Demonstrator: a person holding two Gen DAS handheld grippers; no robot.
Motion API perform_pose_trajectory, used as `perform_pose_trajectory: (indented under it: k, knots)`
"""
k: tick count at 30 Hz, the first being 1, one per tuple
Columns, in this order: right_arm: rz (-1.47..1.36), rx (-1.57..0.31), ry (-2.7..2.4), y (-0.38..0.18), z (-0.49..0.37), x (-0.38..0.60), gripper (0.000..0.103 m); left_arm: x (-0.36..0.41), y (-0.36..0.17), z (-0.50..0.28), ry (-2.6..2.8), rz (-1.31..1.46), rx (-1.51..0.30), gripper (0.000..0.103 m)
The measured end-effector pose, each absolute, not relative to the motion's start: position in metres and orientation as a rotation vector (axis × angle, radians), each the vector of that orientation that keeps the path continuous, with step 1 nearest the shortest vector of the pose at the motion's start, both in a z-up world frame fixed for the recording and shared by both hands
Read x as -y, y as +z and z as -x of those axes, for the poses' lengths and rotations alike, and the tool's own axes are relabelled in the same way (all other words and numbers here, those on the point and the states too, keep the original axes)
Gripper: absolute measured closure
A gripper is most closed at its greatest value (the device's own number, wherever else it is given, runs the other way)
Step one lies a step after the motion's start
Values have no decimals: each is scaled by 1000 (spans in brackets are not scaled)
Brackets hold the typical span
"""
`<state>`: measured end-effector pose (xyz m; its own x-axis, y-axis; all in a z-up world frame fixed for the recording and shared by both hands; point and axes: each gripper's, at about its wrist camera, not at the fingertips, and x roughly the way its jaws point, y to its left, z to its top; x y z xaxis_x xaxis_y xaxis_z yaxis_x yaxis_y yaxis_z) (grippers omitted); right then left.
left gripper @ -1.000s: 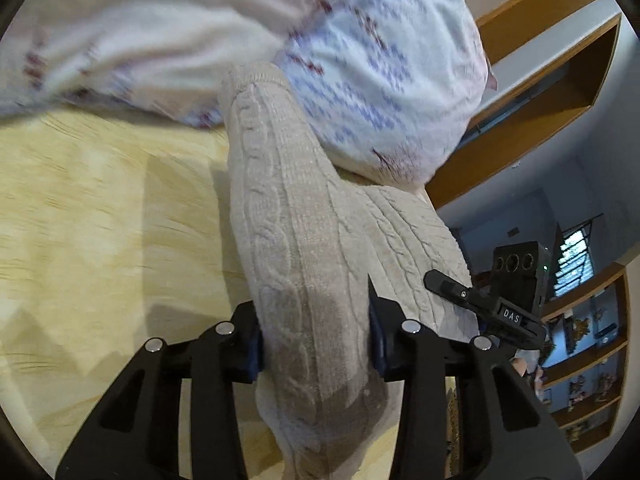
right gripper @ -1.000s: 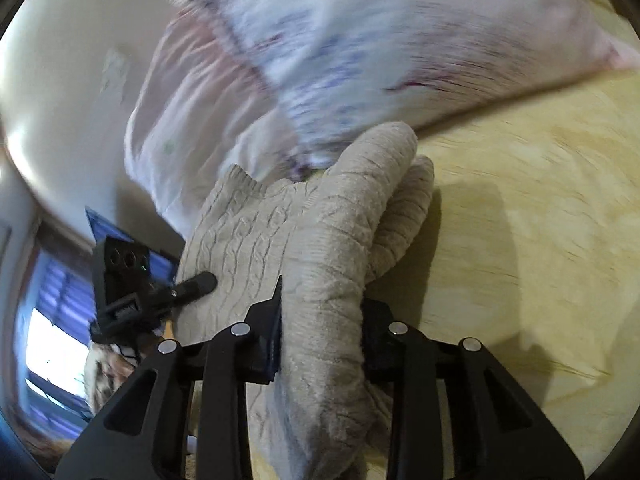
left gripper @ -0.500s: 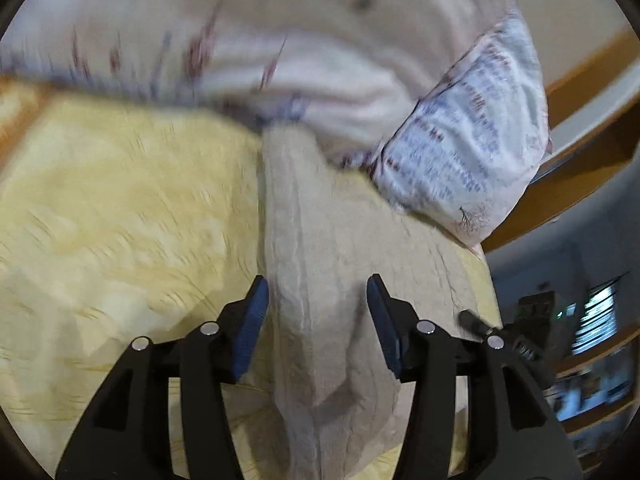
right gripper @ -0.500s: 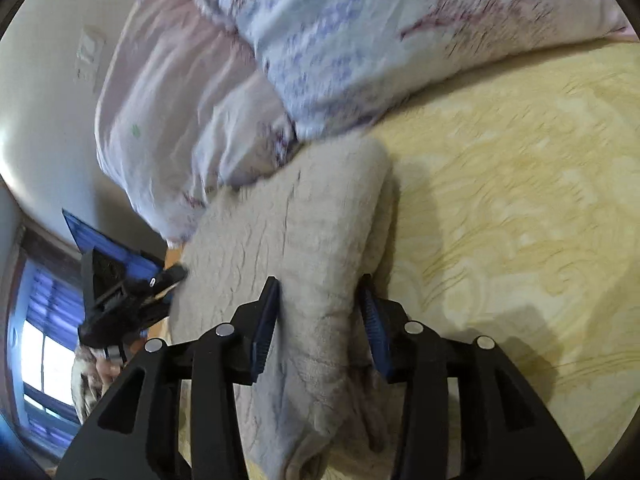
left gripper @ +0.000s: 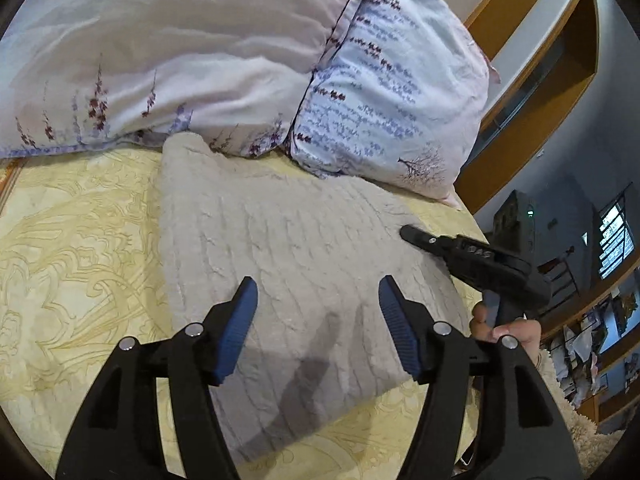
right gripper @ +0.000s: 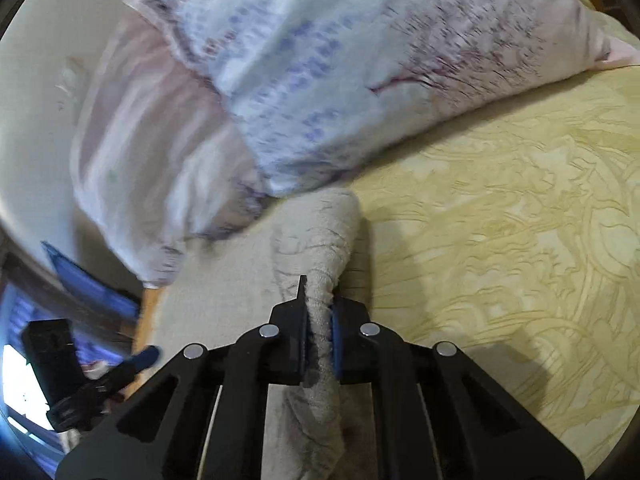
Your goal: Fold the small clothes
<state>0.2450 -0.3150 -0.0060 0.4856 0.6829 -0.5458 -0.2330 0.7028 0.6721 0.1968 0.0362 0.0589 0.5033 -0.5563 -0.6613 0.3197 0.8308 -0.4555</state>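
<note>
A beige cable-knit sweater point(left gripper: 288, 248) lies flat on the yellow patterned bedspread point(left gripper: 72, 264), its far edge against the pillows. My left gripper point(left gripper: 316, 320) is open and empty, just above the sweater's near part. My right gripper point(right gripper: 318, 328) is shut on a bunched fold of the sweater point(right gripper: 320, 280) at its right edge. The right gripper also shows in the left wrist view point(left gripper: 464, 256), at the sweater's right side. The left gripper shows small at the lower left of the right wrist view point(right gripper: 120, 368).
Two floral pillows point(left gripper: 200, 60) point(left gripper: 392, 92) lie at the head of the bed, touching the sweater's far edge. A wooden headboard and shelf point(left gripper: 532, 80) stand at the right. Shelves and a window point(left gripper: 612, 240) are beyond the bed's right edge.
My left gripper let go of the sweater, opened wide and drew back; the sweater now lies spread flat. My right gripper has closed tighter on the fold at the sweater's edge.
</note>
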Motion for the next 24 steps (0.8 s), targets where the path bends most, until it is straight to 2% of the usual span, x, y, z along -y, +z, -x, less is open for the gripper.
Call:
perform_pose_trajectory:
  k: [3,5,7,13,17,20,24]
  knots:
    - [-578,-938,584,-17,-249,313,93,-29,55,-202,-509,280,-917,39]
    - [-530,-935,572,-10,-245,311,87,-24,52,-205,-481,240,-915,39]
    - [-459,-900,534,6,-234,308,69,-20,51,-201,-461,204,-899,38]
    - [-300,-719,663,47,-166,296,68,-26,64,-171,-419,174,-827,35]
    - [-163,-762,701,39,-145,271,68,-28,59,-160,-271,65,-824,33]
    - [-85,-820,639,21,-150,251,68,-25,40,-172,-230,47,-902,31]
    - [-93,-811,616,20,-150,242,58,-24,34,-176,-211,48,-897,24]
